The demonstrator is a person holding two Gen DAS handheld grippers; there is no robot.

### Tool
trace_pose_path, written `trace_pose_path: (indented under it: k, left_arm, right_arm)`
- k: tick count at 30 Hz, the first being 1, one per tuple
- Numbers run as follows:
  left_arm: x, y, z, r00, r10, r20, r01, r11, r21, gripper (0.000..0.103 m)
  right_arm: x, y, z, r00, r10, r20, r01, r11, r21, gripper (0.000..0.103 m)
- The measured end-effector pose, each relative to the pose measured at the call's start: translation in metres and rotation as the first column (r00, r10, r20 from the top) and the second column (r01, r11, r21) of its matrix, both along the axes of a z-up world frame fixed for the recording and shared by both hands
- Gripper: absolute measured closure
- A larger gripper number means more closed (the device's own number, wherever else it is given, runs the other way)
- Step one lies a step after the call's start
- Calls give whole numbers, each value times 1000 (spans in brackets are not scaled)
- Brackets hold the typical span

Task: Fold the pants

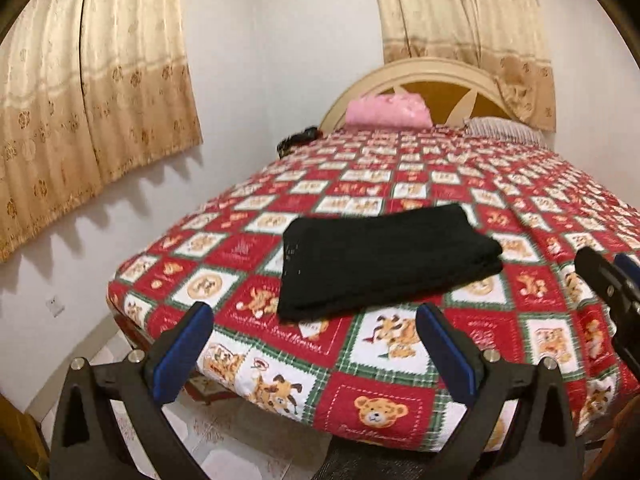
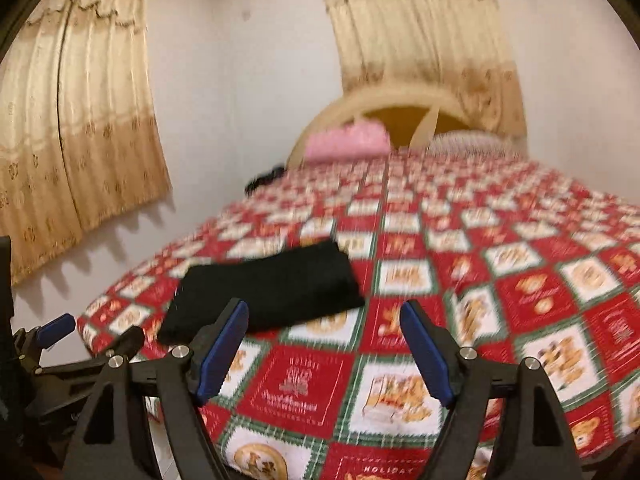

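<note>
pants [image 1: 384, 260]: folded flat on bed [image 1: 520, 200], ahead of both jaws, untouched
left gripper [image 1: 316, 344]: jaws wide, empty
right gripper [image 2: 324, 344]: jaws wide, empty
state: fold looks done

Red-and-white patchwork teddy-bear bedspread [image 1: 400, 360] covers bed; pink folded blanket [image 1: 386, 111] rests against cream arched headboard [image 1: 420, 70]; beige patterned curtains [image 1: 92, 112] hang closed.
</note>
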State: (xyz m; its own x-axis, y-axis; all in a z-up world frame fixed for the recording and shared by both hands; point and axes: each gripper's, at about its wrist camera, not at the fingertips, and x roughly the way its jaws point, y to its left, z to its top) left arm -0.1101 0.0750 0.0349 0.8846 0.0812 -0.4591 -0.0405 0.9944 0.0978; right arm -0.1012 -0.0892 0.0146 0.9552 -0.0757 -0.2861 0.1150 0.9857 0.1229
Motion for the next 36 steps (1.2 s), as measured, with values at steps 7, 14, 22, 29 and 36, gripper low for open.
trace_pose_path:
  k: [7,14,22,29,36]
  left_arm:
    - [-4,-1,4,1000,-9,3,9,999,-32,0]
    - [-7,-6,1,1000,-9,3,9,1000,-19,0]
    - [-7,-7,0,1000,-9,-10,9,1000,-22,0]
    - [-7,-7,0,1000,0,-4,0,1000,-22,0]
    - [-9,-7,2,1000,1,8,-1,1000,-23,0]
  right_arm:
    - [-16,3,11,996,-30,86,34,999,-42,21]
    - [-15,-5,8,997,-44,56,44,999,-6,21]
    - [-12,-6,4,998,-44,44,44,999,-1,21]
    - [-11,-6,2,998,-44,40,44,999,2,21]
    - [-11,-6,2,998,-43,44,43,999,-1,21]
